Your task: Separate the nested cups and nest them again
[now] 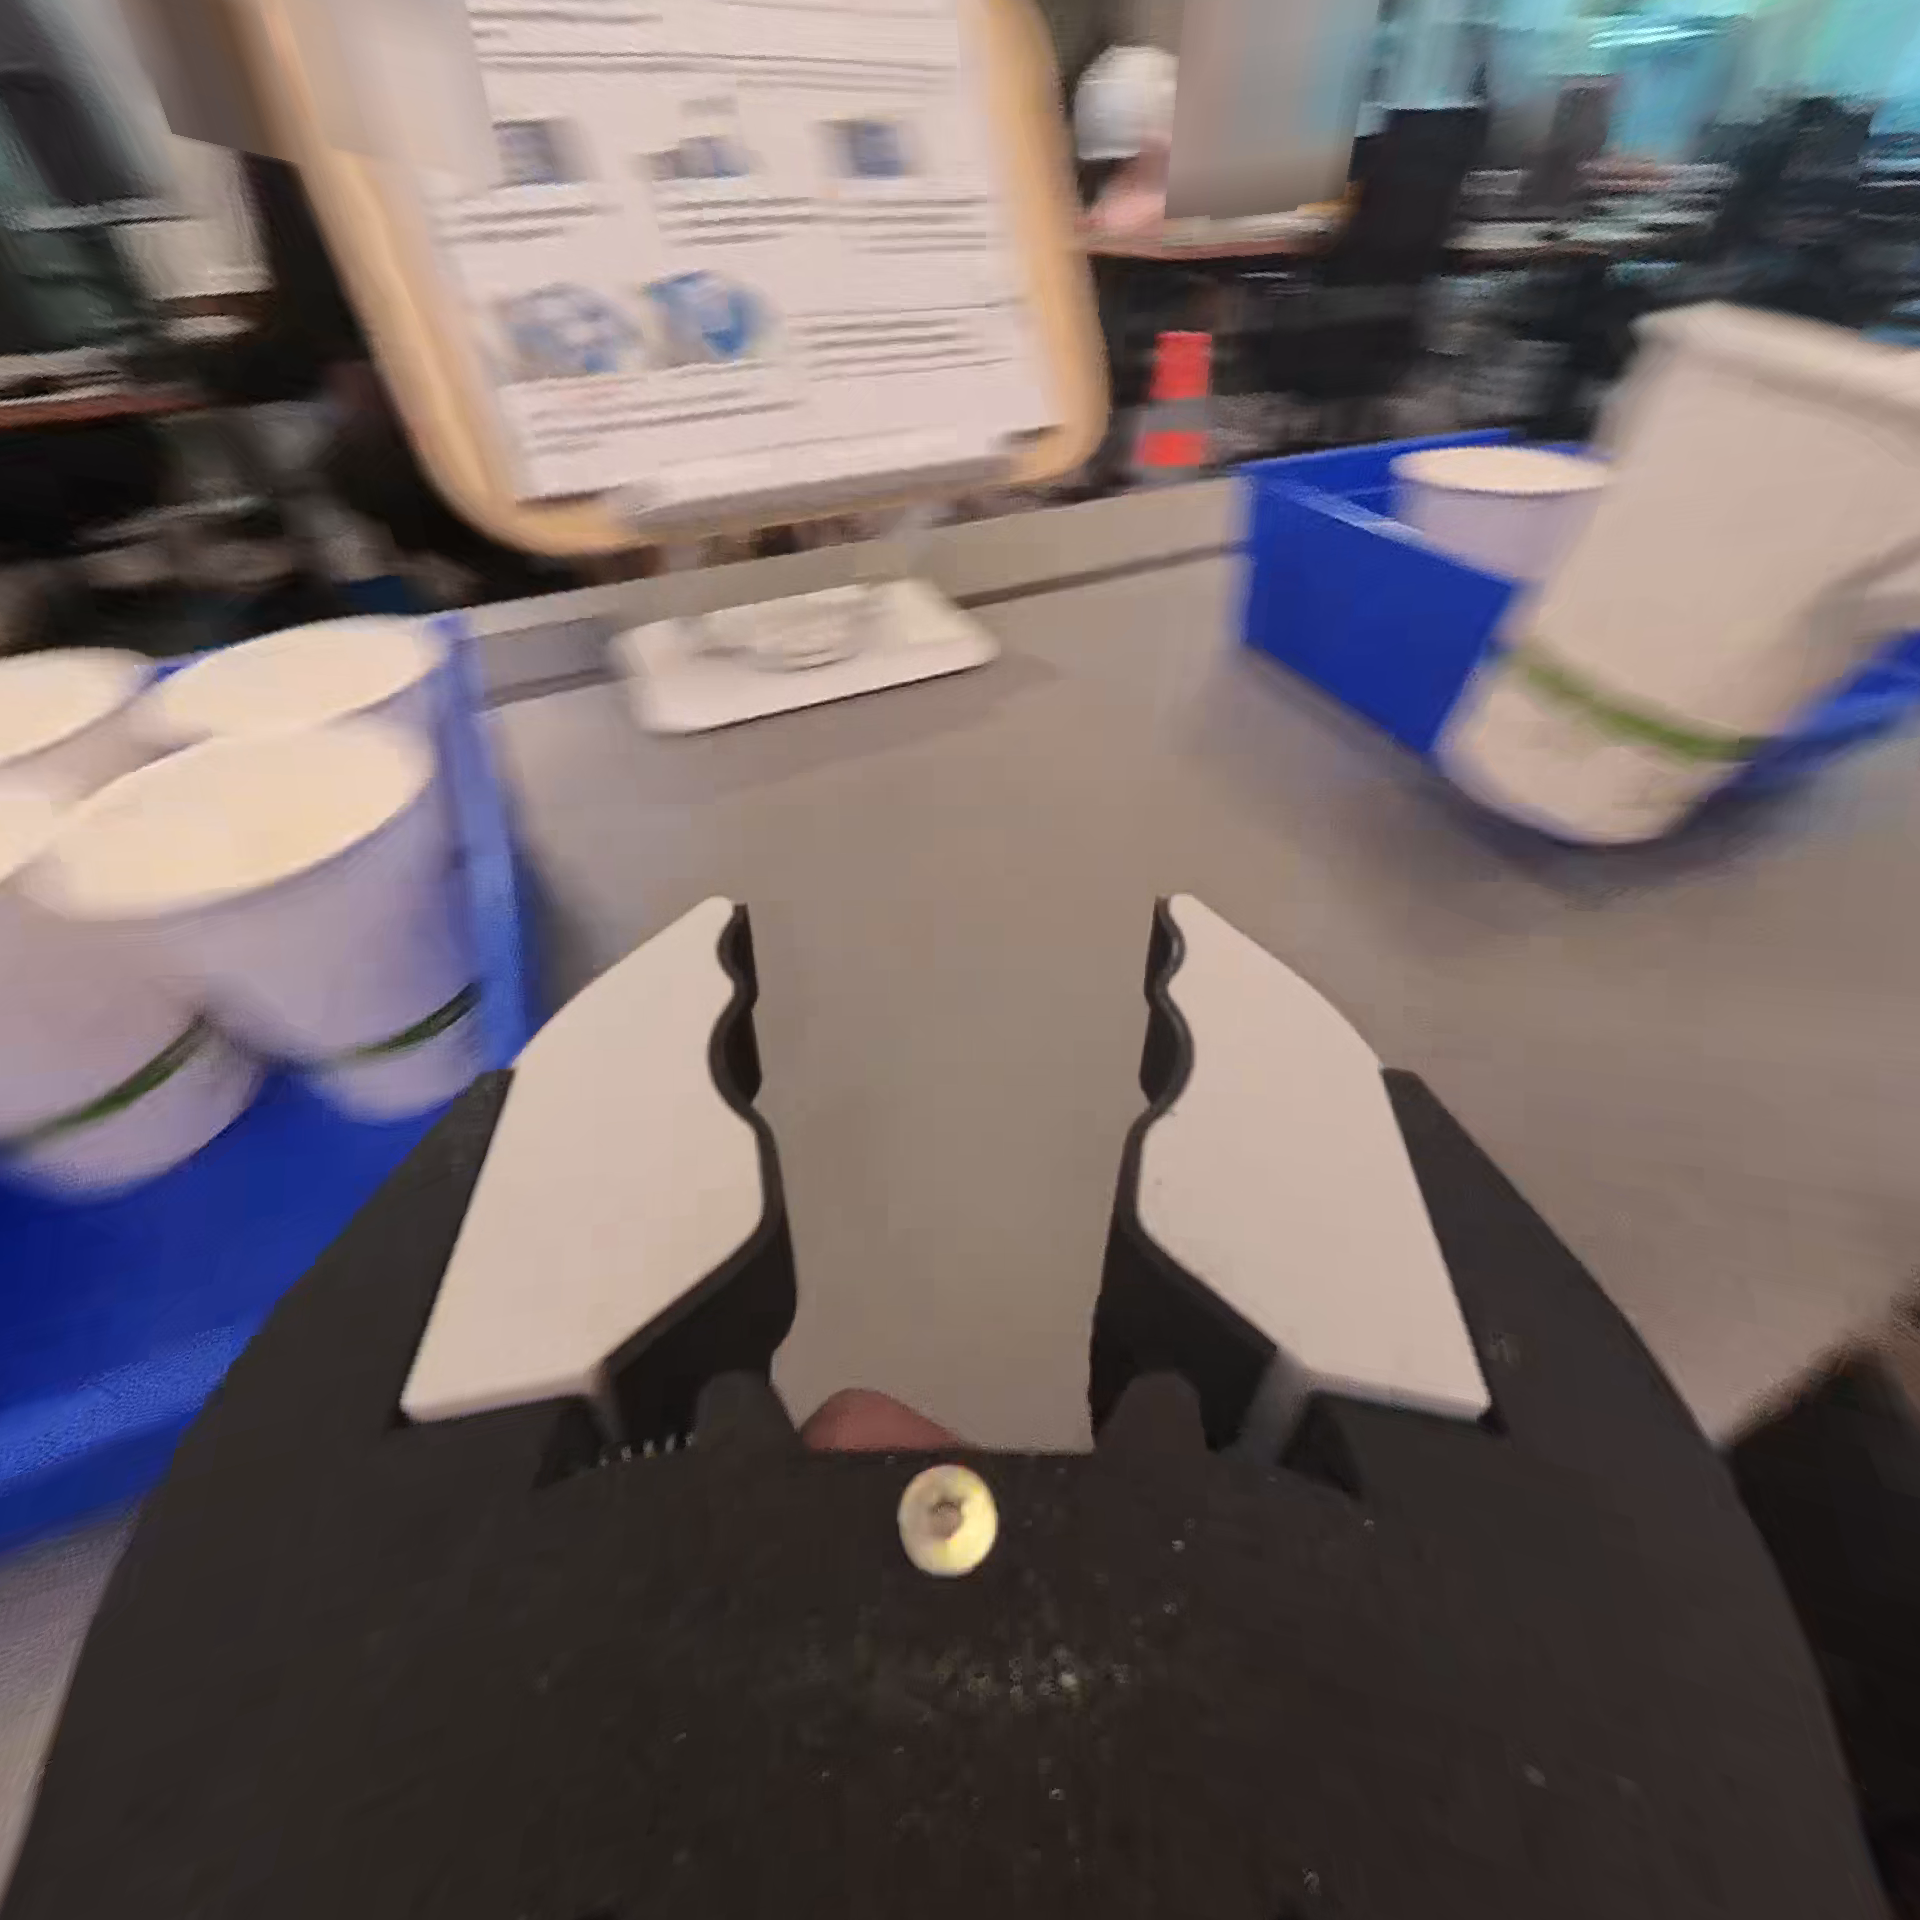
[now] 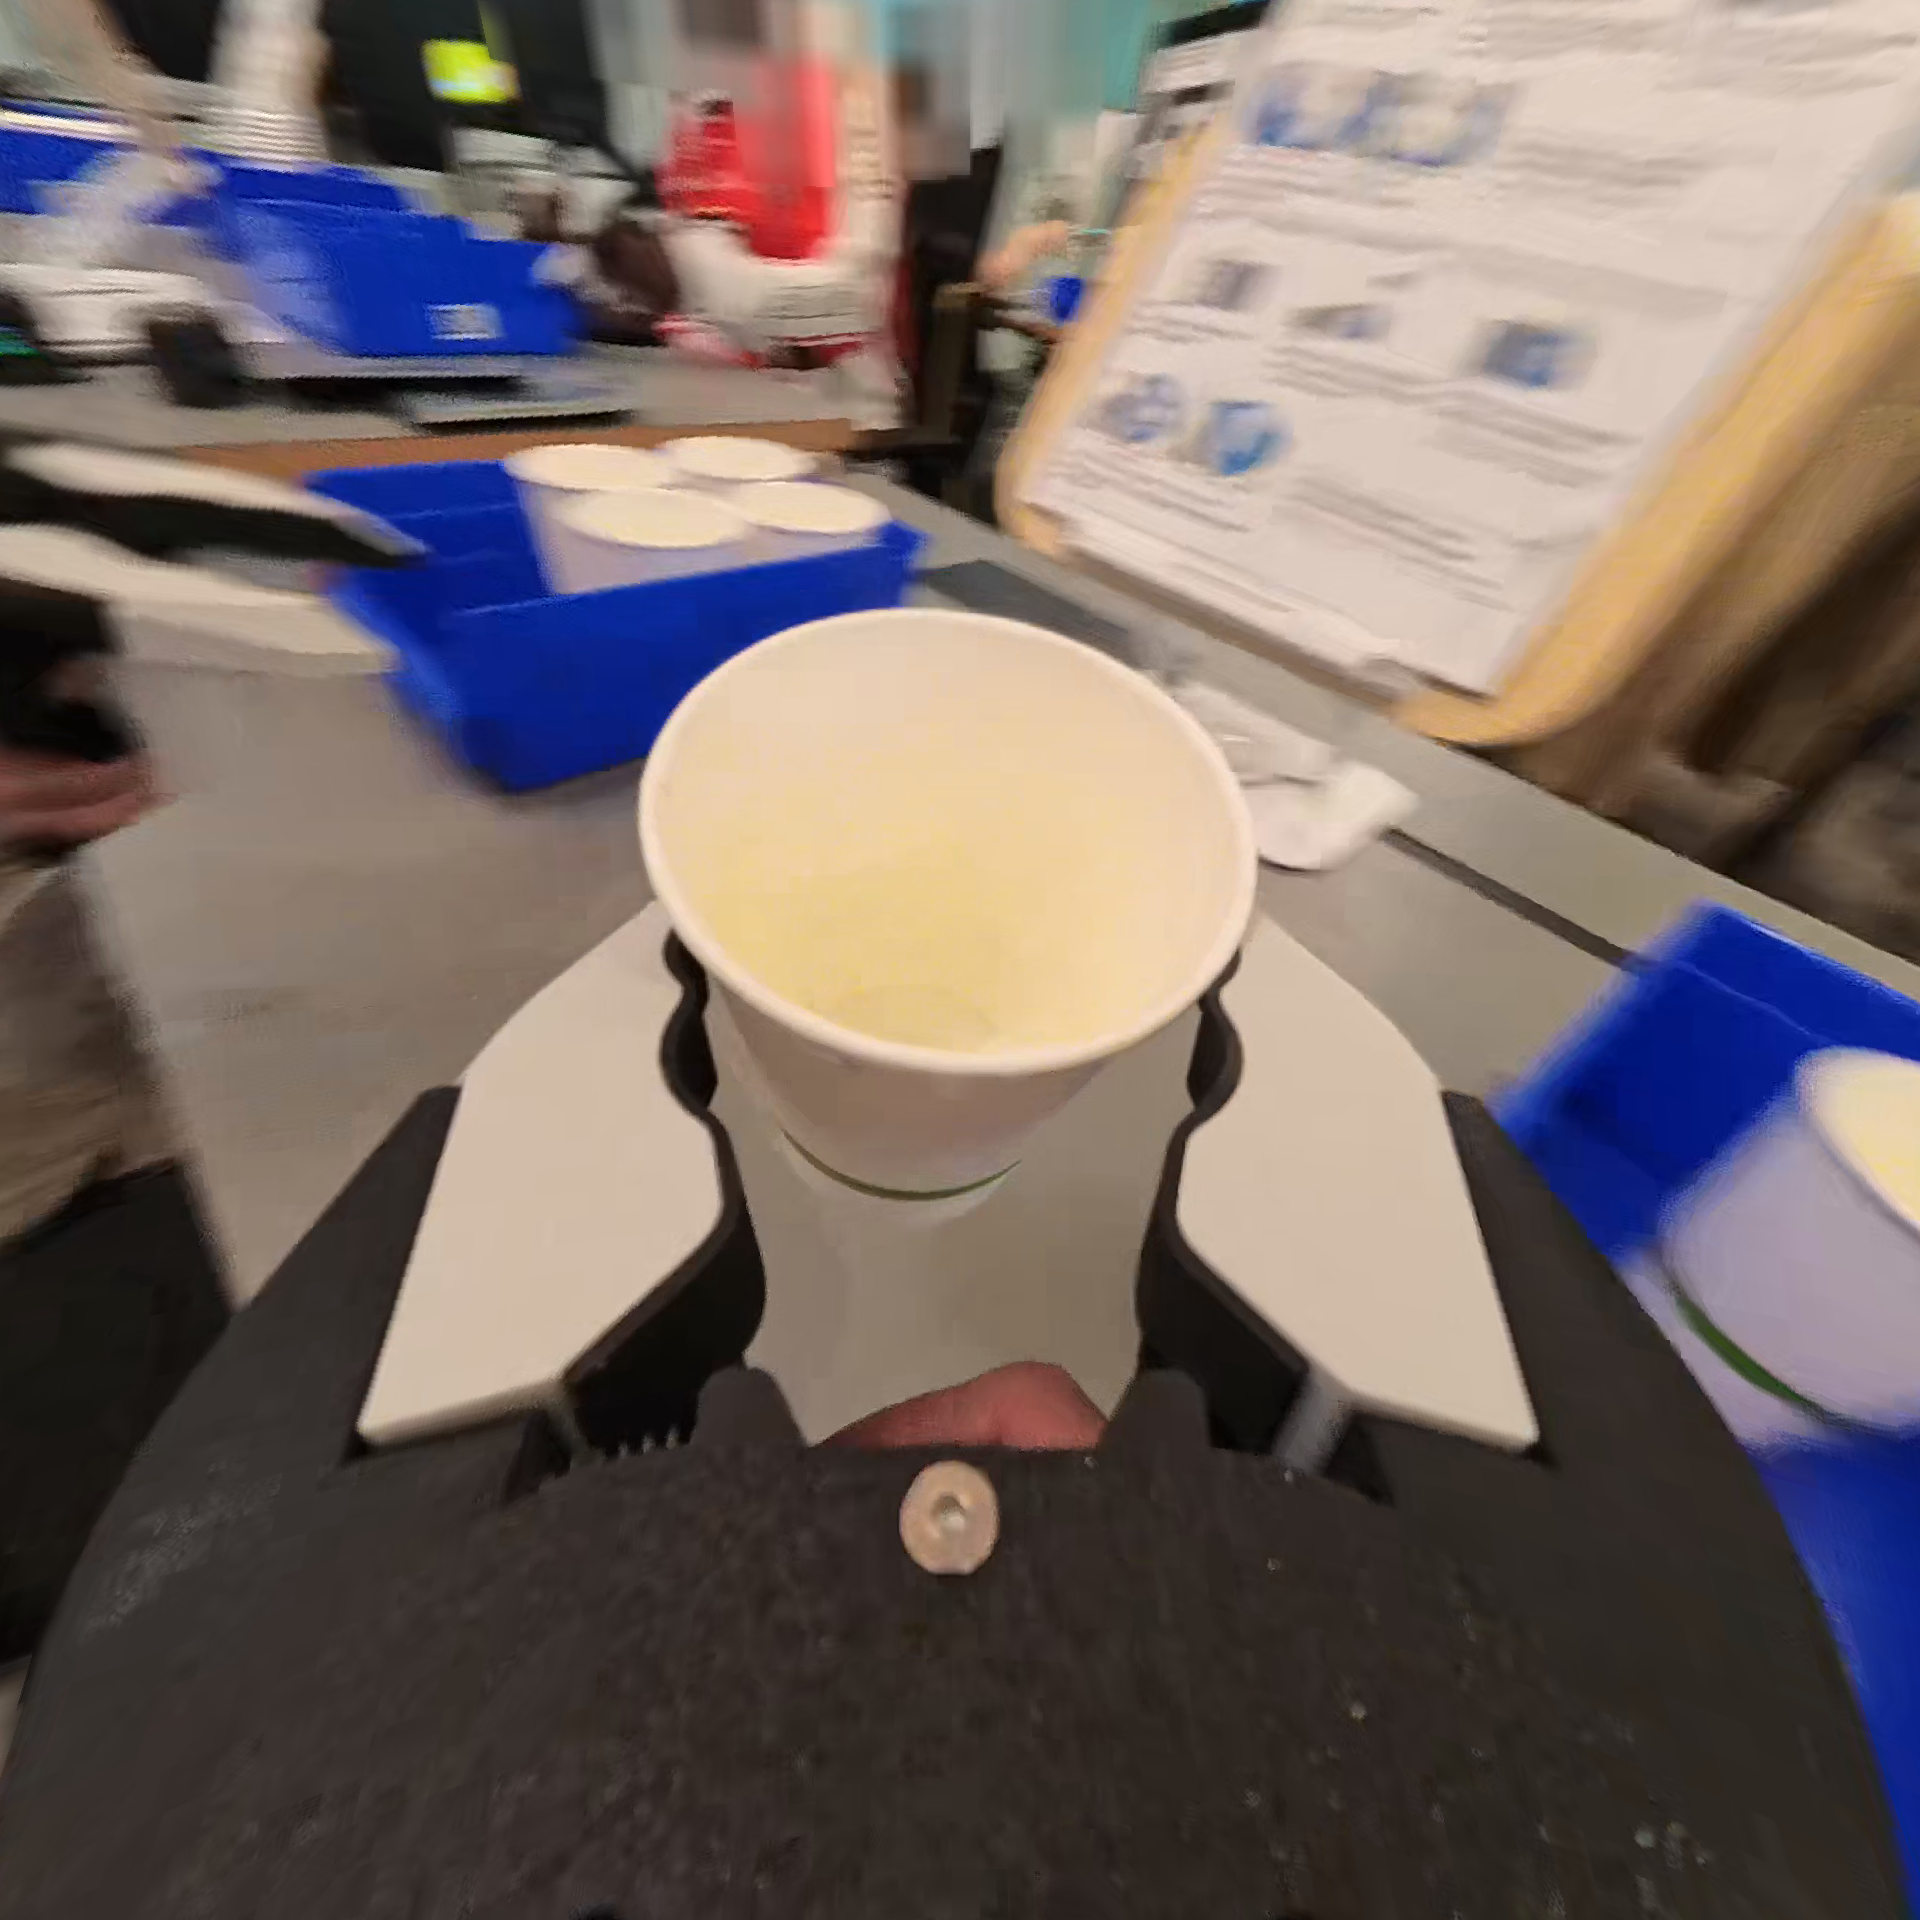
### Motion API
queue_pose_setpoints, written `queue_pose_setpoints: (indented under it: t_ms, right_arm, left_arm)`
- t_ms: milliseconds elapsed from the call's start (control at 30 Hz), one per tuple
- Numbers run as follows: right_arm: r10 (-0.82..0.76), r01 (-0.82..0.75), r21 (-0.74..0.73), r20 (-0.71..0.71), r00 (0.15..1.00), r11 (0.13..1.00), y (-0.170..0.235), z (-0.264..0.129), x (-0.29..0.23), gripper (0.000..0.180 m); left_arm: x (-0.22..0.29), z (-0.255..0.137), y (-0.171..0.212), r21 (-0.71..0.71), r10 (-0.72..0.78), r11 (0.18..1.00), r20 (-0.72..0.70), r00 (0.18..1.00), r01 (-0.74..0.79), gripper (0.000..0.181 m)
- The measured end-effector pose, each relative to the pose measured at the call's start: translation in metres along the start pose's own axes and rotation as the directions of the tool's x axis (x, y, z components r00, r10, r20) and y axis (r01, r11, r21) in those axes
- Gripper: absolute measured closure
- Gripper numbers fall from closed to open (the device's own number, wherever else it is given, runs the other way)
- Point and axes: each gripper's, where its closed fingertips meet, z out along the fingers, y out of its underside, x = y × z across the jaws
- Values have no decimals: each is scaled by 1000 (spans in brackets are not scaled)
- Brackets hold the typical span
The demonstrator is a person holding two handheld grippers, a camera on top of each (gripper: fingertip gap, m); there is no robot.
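You are gripping a white paper cup (image 2: 940,894) in your right gripper (image 2: 951,1039), jaws clamped on its tapered wall, mouth upward, axis tilting slightly. Your left gripper (image 1: 951,997) is hanging released over bare grey table (image 1: 1039,831), nearer the cups (image 1: 239,862) standing in the blue bin (image 1: 488,831) at the table's left edge.

White paper cup (image 2: 940,883), upright, between claw (image 2: 951,997) fingers
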Motion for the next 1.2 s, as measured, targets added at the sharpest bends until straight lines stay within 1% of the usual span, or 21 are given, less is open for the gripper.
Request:
queue_pose_setpoints:
  t_ms: [33, 67, 100, 133, 200, 300, 367, 467, 533, 633, 800, 967, 1200]
  right_arm:
    - [12, -12, 6, -114, 993, 1000, 2, -12, 19, 89]
    - [40, -40, 8, -228, 973, 999, 4, -24, 39, 89]
    - [78, -76, 18, -300, 951, 997, 4, -36, 55, 89]
    - [122, -113, 45, -338, 933, 993, 0, -45, 68, 89]
    - [175, -167, 57, -442, 880, 984, -5, -59, 103, 89]
    - [146, -146, 49, -601, 786, 988, -17, -69, 165, 90]
    - [137, -160, 29, -676, 724, 987, -18, -66, 206, 90]
    - [144, -209, 5, -739, 659, 978, -9, -50, 251, 90]
    - [151, -255, -24, -753, 641, 967, 2, -34, 269, 90]
    - [106, -257, -68, -789, 605, 964, 13, -19, 287, 90]
    - [99, -314, -119, -795, 598, 942, 36, -2, 294, 90]
    - [110, -367, -162, -777, 619, 916, 59, 7, 292, 89]
    - [130, -427, -256, -711, 691, 868, 91, 20, 280, 87]
  left_arm:
    - [-16, -8, 10, -3, -14, 1000, 111, 994, 14, 111]
    - [-27, -15, 16, -8, -18, 1000, 176, 984, 20, 112]
    - [-33, -21, 20, -3, -27, 1000, 211, 977, 28, 112]
    - [-36, -25, 22, 12, -41, 999, 227, 973, 39, 114]
    - [-35, -30, 27, 26, -65, 998, 229, 971, 61, 116]
    - [-25, -26, 29, 8, -50, 999, 202, 978, 50, 116]
    - [-14, -23, 29, 4, -44, 999, 170, 985, 44, 116]
    - [-2, -21, 35, -23, -9, 1000, 150, 989, 12, 116]
    - [1, -20, 38, -36, -4, 999, 140, 990, 10, 116]
    - [3, -19, 40, -47, -6, 999, 126, 992, 12, 116]
    - [2, -20, 42, -50, -4, 999, 125, 992, 10, 117]
    - [7, -18, 45, -66, 7, 998, 100, 995, -1, 119]
    - [21, -13, 53, -103, 47, 994, 62, 997, -41, 119]
